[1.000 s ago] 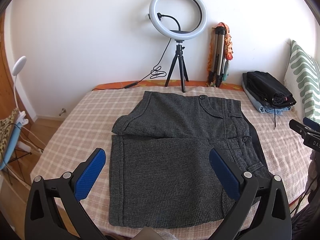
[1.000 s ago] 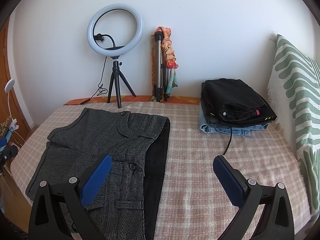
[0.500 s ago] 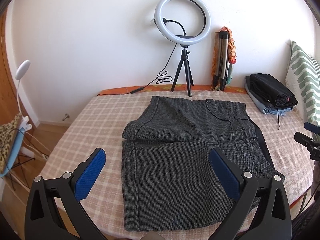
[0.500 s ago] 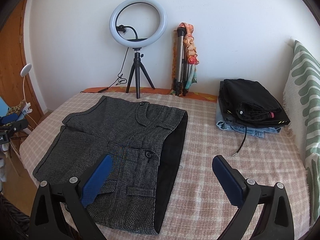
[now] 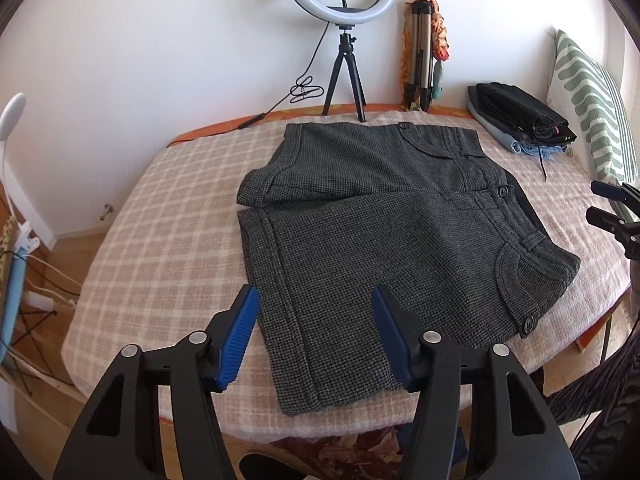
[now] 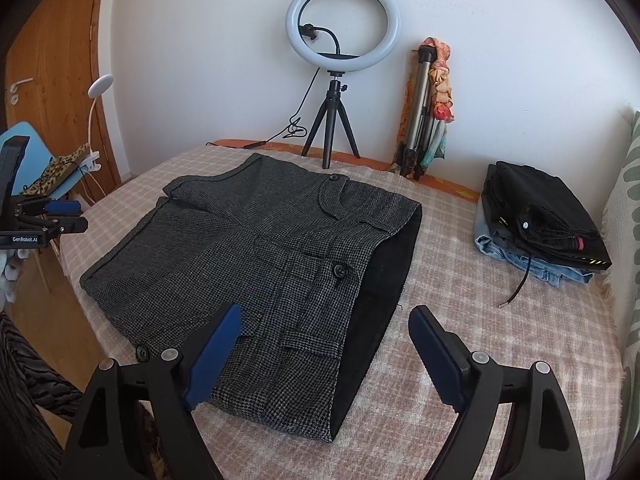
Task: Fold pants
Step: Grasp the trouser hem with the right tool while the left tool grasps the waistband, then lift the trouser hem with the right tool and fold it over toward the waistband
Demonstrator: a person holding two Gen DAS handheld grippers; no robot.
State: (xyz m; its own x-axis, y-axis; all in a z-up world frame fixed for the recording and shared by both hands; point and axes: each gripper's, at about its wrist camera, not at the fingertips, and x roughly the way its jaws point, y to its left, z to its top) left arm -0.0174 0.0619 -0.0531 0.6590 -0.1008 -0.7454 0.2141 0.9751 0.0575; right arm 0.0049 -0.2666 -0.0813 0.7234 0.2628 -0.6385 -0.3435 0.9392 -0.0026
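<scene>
Dark grey houndstooth pants (image 5: 380,232) lie flat on the checked bed cover (image 5: 172,216), waist to the right, legs to the left. They also show in the right wrist view (image 6: 248,252), with black lining along the waist opening. My left gripper (image 5: 316,334) is open and empty, above the hem of the near leg. My right gripper (image 6: 326,354) is open and empty, above the near waist corner. Each gripper shows at the edge of the other's view.
A ring light on a tripod (image 5: 340,8) and a folded tripod (image 5: 420,52) stand at the wall behind the pants. A stack of folded clothes (image 6: 544,220) lies at the back right. A green patterned pillow (image 5: 592,108) is at the right. A chair and lamp (image 6: 52,176) stand left of the bed.
Both grippers have pulled back and risen, so the whole pants show. The left gripper's jaws have narrowed, and the right view has swung left.
</scene>
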